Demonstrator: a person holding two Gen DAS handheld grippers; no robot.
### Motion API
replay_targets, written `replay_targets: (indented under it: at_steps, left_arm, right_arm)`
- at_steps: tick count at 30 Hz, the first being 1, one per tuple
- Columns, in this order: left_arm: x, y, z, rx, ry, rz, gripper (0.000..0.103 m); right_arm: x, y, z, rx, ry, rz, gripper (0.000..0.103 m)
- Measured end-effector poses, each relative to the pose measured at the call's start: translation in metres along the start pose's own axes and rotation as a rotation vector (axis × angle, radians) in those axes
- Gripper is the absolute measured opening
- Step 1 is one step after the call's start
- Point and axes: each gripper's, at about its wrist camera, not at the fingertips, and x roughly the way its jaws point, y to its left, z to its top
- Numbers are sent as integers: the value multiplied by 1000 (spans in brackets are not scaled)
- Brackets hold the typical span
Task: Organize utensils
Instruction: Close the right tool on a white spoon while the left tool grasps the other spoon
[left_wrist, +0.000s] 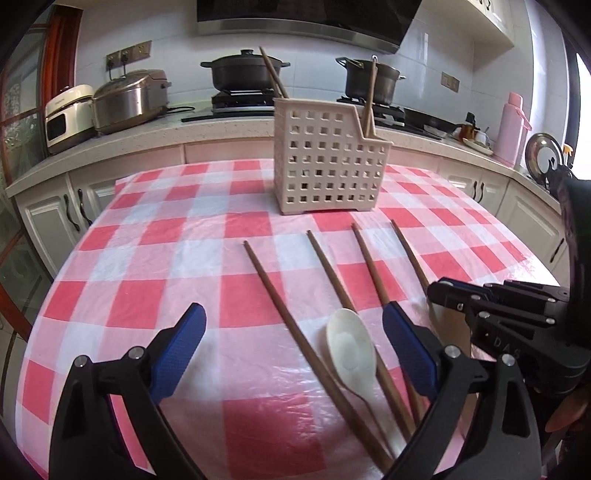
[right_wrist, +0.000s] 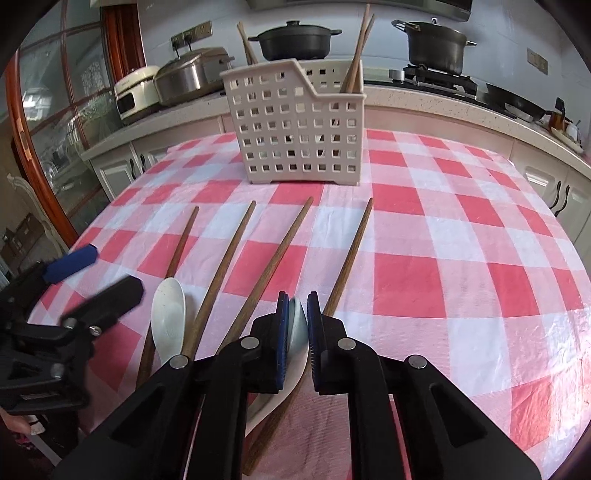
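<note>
Gripping a pale blue-white ceramic soup spoon (right_wrist: 296, 325) by its bowl, the right tongs (right_wrist: 298, 317) stand nearly closed, their blue pads pressed on either side of it; the spoon's handle runs back beneath the tongs toward the camera, so its long axis lies roughly along the tongs' own line. The left tongs (left_wrist: 291, 343) are wide open and hold nothing, poised low over the worktop, which is covered in a red-and-white checked plastic cloth (left_wrist: 147, 266). Between their pads lie a second, cream-white ceramic spoon (left_wrist: 351, 347), bowl upward, and the nearest of four long brown wooden chopsticks (left_wrist: 288, 314). The chopsticks fan out across the cloth with their tips toward a beige perforated plastic utensil caddy (right_wrist: 295, 125), which stands upright farther along the worktop, directly ahead of both tongs and well apart from the loose utensils. A few chopsticks already stand in its compartments. Judged from this arrangement, the held spoon must be carried forward to the caddy, and the right hand is the one placed to do so.
</note>
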Motion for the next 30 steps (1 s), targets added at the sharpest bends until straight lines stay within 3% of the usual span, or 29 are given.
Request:
replay_targets:
  at_steps: [4,8,17,21,30]
  left_arm:
    - [7,-7,2,2,24,-28,88]
    - [21,-16,5,20,71,-57,68]
    - [41,-31,3,48,145,-78,43]
    - [45,-35,1,66,163,-71,29]
    - [42,-34,-1,78,153,-74,9]
  right_arm:
    - [-9,-9,1,21,-35,7,11]
    - [-16,-16,3,35,-60,19,11]
    - [-20,-25,1,54,-76,52,11]
    - [-20,-26,0,59,-79,60,11]
    - [-21,-25,-1,59,-86,58,11]
